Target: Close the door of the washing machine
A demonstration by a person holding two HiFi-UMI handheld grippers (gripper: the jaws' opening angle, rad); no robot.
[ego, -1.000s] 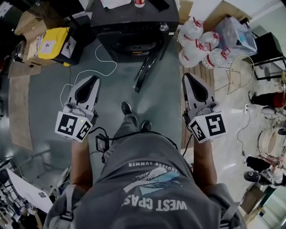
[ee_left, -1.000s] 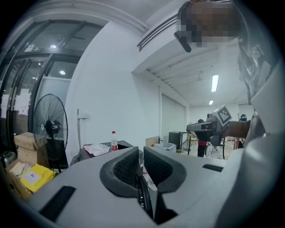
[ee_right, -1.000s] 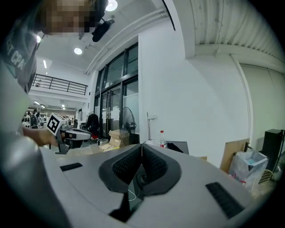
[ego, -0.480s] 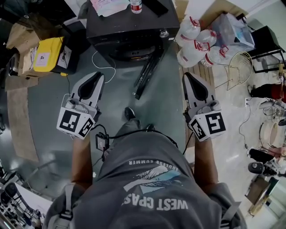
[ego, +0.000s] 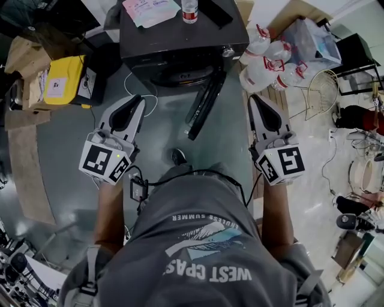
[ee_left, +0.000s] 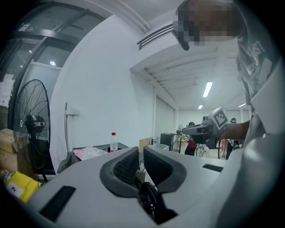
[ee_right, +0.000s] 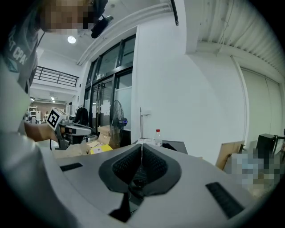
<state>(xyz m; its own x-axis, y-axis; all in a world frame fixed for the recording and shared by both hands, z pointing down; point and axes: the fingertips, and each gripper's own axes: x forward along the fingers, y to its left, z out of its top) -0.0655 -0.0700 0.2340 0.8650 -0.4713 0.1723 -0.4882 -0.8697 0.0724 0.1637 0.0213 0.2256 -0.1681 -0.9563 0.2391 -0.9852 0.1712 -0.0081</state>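
The dark washing machine stands on the floor ahead of me, its top seen from above. Its round door hangs open, swung out toward me edge-on. My left gripper is shut and empty, held level just left of the door and short of the machine's front. My right gripper is also shut and empty, to the right of the door. In the left gripper view the left gripper points over the machine's top. The right gripper has its pads together.
A plastic bottle and a paper lie on the machine's top. A yellow box and cartons sit at the left. Water jugs and a wire rack stand at the right. A white cable trails on the floor.
The person has stepped toward the washing machine, so it and its open door sit nearer both grippers. Both grippers advanced together and stayed shut.
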